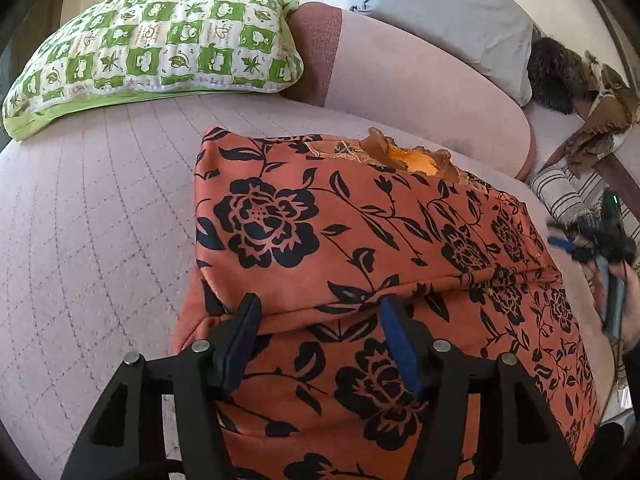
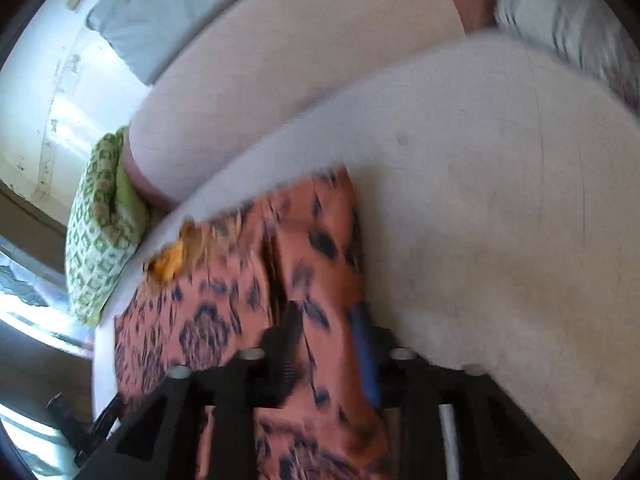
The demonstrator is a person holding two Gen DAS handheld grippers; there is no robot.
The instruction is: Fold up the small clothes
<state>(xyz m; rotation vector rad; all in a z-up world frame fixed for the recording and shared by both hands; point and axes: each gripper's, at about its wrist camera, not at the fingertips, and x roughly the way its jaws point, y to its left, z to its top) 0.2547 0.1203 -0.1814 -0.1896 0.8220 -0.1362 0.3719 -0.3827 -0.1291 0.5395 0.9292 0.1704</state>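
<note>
Garment [image 1: 360,240], orange with dark flowers, lay on our pale bed [image 1: 100,220]; in the left view our left gripper [image 1: 316,312] stood spread astride its near fold. In the blurred right view, our right gripper [image 2: 328,320] straddled cloth, pinch uncertain.

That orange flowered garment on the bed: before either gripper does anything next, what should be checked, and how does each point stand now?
1. Garment lies on the bed, top part already folded over: ok.
2. Left gripper at the folded edge, jaws apart: ok.
3. Left gripper's fingers pinching cloth: not ok, nothing between them yet.
4. Right gripper over the garment's edge, jaws apart: ok.
5. Right gripper touching cloth: cannot tell, its view is blurred.
6. Green checked pillow away from the garment: ok.
</note>
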